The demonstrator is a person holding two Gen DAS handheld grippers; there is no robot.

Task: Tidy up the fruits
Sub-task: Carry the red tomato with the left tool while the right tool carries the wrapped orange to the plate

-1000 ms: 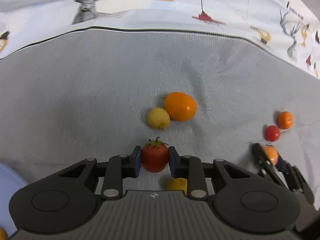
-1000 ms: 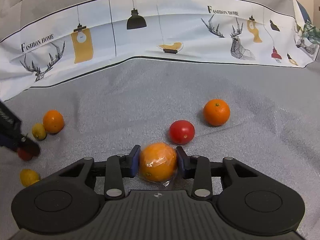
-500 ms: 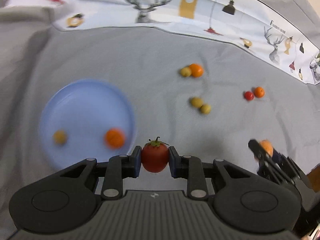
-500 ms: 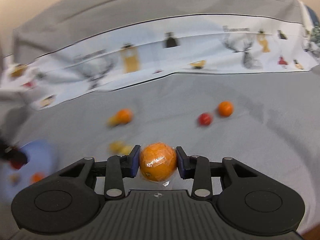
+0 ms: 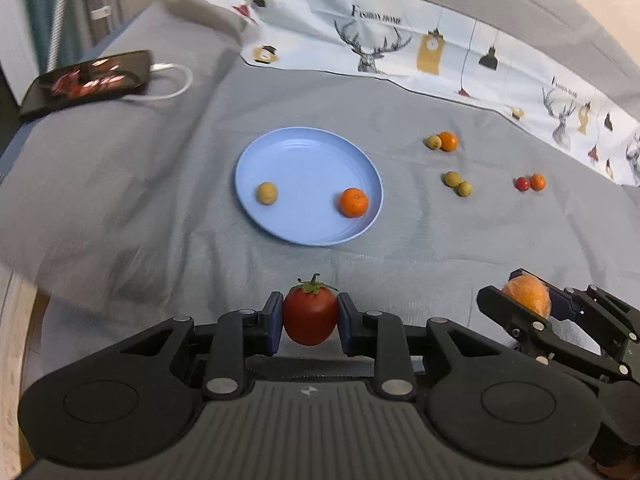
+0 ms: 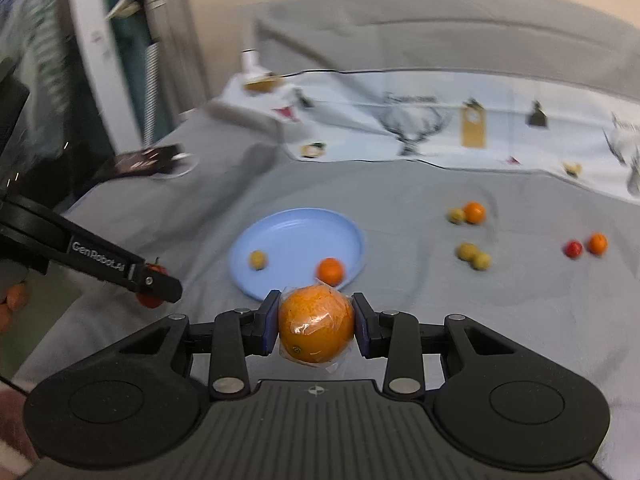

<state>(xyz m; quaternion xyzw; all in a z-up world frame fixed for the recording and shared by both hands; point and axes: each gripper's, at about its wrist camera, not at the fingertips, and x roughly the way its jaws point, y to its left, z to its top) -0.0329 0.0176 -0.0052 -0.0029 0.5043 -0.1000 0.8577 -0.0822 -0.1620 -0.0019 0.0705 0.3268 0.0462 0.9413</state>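
My left gripper (image 5: 310, 316) is shut on a red tomato (image 5: 310, 316) with a green stem, held above the grey sheet short of the blue plate (image 5: 280, 152). My right gripper (image 6: 316, 328) is shut on a plastic-wrapped orange (image 6: 316, 328), also short of the plate (image 6: 296, 220). The plate holds a small tan fruit (image 5: 266, 192) and a small orange (image 5: 353, 201). To its right lie loose fruits: a yellow-green one beside an orange (image 5: 447, 140), two yellow-green ones (image 5: 458, 183), and a red one with an orange (image 5: 530, 182).
A phone (image 5: 88, 80) with a white cable lies on the grey sheet at the far left. A white printed cloth (image 5: 400, 44) runs along the back. In the right wrist view the left gripper's arm (image 6: 92, 260) crosses the left side.
Both grippers have risen and pulled back with their fruits still held. The plate, phone and the left end of the bed have come into view; the loose fruits look smaller and farther.
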